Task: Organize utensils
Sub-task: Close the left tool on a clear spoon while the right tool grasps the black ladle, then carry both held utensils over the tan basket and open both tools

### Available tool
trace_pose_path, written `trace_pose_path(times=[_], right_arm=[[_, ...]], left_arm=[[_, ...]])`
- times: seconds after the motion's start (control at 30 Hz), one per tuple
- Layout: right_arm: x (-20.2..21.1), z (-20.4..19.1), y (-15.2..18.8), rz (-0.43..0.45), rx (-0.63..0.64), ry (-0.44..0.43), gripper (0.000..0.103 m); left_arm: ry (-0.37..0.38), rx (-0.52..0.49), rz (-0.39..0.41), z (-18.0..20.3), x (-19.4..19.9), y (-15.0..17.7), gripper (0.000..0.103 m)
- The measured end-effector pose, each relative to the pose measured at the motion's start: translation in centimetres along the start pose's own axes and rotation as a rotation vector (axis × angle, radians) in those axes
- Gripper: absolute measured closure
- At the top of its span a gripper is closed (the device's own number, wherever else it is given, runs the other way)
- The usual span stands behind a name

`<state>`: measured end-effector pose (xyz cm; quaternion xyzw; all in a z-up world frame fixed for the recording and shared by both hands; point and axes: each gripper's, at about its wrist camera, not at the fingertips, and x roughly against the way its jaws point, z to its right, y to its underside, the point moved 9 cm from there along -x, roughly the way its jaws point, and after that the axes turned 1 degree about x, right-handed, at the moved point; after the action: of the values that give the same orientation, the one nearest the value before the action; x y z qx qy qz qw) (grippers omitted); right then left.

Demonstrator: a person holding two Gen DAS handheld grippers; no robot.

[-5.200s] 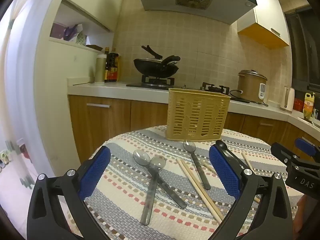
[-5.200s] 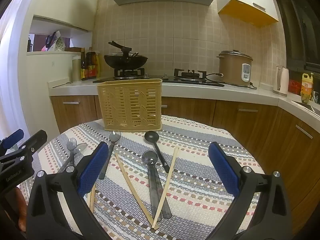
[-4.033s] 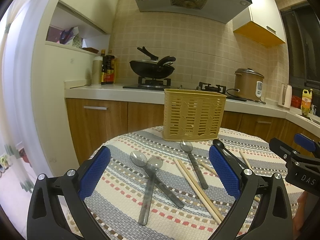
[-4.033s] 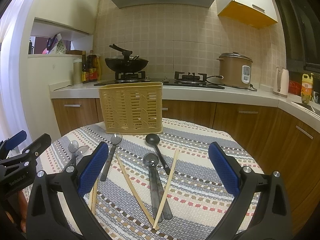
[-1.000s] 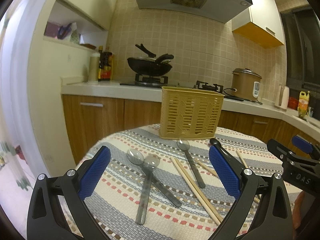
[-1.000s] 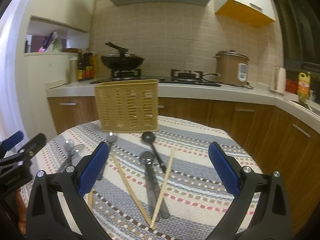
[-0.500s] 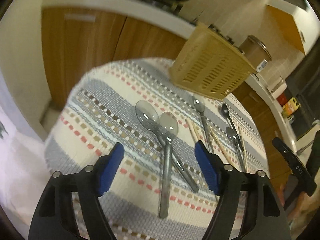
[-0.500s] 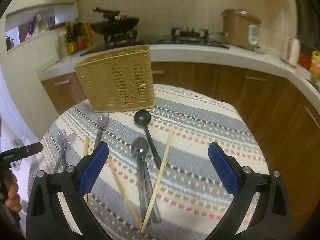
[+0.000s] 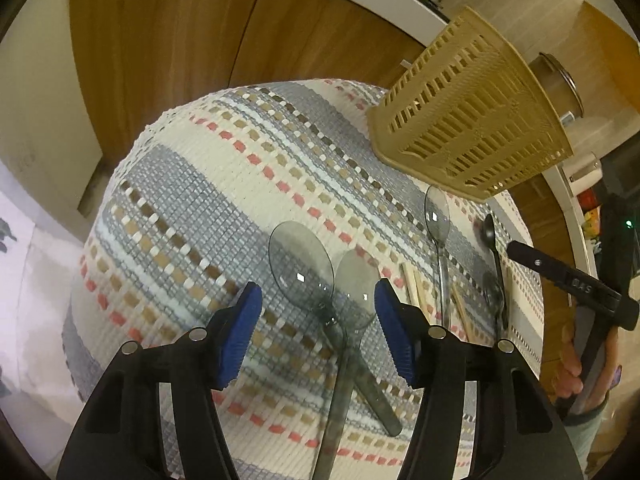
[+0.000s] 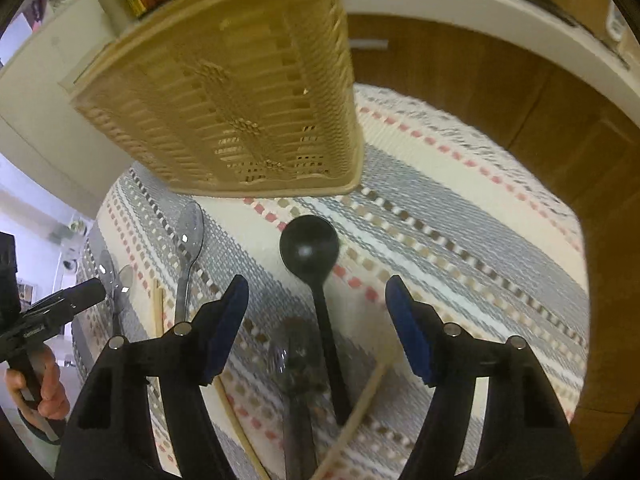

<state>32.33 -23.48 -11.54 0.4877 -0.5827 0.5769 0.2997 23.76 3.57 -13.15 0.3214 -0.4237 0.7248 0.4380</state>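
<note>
No utensil has yet been put away, to judge from what lies on the striped tablecloth (image 9: 208,184): two clear spoons (image 9: 316,280) crossed at their handles, a third clear spoon (image 10: 188,240), a black spoon (image 10: 310,248), a dark spoon (image 10: 296,360) beside it, and loose chopsticks (image 10: 360,400) — all are seen flat on the cloth. The slotted beige basket (image 10: 240,92) stands upright at the far side of the table; its inside is hidden in both views, so its contents cannot be told, though nothing is seen rising above its rim. The left gripper (image 9: 318,308) is held over the crossed spoons, its jaws having just been closing yet gripping nothing; the right gripper (image 10: 316,312) is likewise part-open and narrowing above the black spoon's handle — untouched so far.
</note>
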Motion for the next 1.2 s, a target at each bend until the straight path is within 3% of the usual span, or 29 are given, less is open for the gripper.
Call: trace_pose_path(times=[0.1,0.33,0.57,0.67,0.7,0.77,0.87,0.97,1.0,1.1,1.2], right_arm=[[-1.0,-0.5,-0.5,-0.024,0.033,0.019,0.036],[-2.6,-0.7,-1.2,-0.061,0.070,0.056,0.041],[-3.9,-1.8,-2.2,-0.074,0.087,0.100,0.041],[-4.0,-2.4,-3.2,-0.066,0.092,0.132,0.057],[-4.0,-2.2,-3.5,-0.064,0.086,0.129,0.068],[-3.9,-2.1,-3.9,-0.067,0.070,0.109,0.068],[-3.9,-2.1,-4.2,-0.062,0.086,0.111,0.068],[-3.8,-2.6,-4.0,-0.042,0.111,0.125,0.068],[-4.3,-2.9,-3.1,-0.032,0.117,0.121,0.068],[-3.8,-3.5,-3.3,0.004,0.136,0.106,0.068],[-2.2,-4.2,-3.6,0.066,0.140,0.069,0.068]], left_arm=[[-0.013,0.008,-0.013,0.0,-0.4,-0.7,0.047],[-0.132,-0.028,-0.018,1.2,-2.1,-2.1,0.047],[-0.233,-0.061,-0.022,2.9,-3.8,-2.9,0.054],[-0.283,-0.072,-0.010,3.3,-4.1,-3.4,0.072],[-0.286,-0.065,-0.008,3.6,-4.4,-3.7,0.074],[-0.278,-0.054,-0.005,3.3,-4.2,-4.0,0.077],[-0.268,-0.051,0.011,3.3,-4.3,-4.7,0.091],[-0.196,-0.030,0.027,3.0,-4.5,-5.0,0.100],[-0.144,-0.012,0.026,3.2,-4.7,-5.3,0.100],[-0.098,-0.011,0.048,3.2,-4.3,-5.9,0.100],[-0.055,-0.045,0.129,4.4,-2.9,-6.8,0.100]])
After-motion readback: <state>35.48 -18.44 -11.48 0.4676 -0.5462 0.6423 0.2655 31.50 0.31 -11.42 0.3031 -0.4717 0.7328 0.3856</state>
